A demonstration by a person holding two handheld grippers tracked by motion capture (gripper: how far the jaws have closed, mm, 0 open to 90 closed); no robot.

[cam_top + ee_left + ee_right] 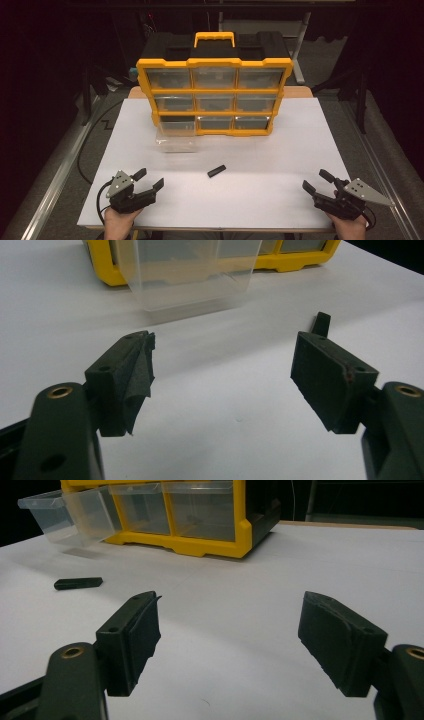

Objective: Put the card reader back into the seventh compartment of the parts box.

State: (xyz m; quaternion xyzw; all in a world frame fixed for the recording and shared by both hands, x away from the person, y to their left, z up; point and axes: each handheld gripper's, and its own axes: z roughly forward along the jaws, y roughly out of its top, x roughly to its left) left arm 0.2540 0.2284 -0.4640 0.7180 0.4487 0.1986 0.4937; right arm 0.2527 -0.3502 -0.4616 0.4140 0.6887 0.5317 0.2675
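Left gripper (150, 180) sits lower left of the high view, held in a hand (119, 220); jaws spread wide, nothing between them. Right gripper (317, 182) sits lower right, also in a hand (350, 227), jaws equally wide and empty.

Black bar (216, 171) lies flat on the table, centre of the high view, slightly below the middle. It is up and right of the left gripper, up and left of the right gripper, well apart from both and roughly between them. In the left gripper view the bar (321, 324) pokes up just behind the right-hand jaw; in the right gripper view the bar (78, 583) lies at left, beyond the left-hand jaw.

Clear drawer (175, 135) is pulled out of the bottom-left slot of the yellow organizer (214, 91), upper centre of the high view. Bar lies below and right of the drawer, apart from it.

Surface: white tabletop (280, 165), plain, with a wooden edge at the far side. Room beyond is dark; grey floor at both sides, a cable (90, 145) trailing at left.
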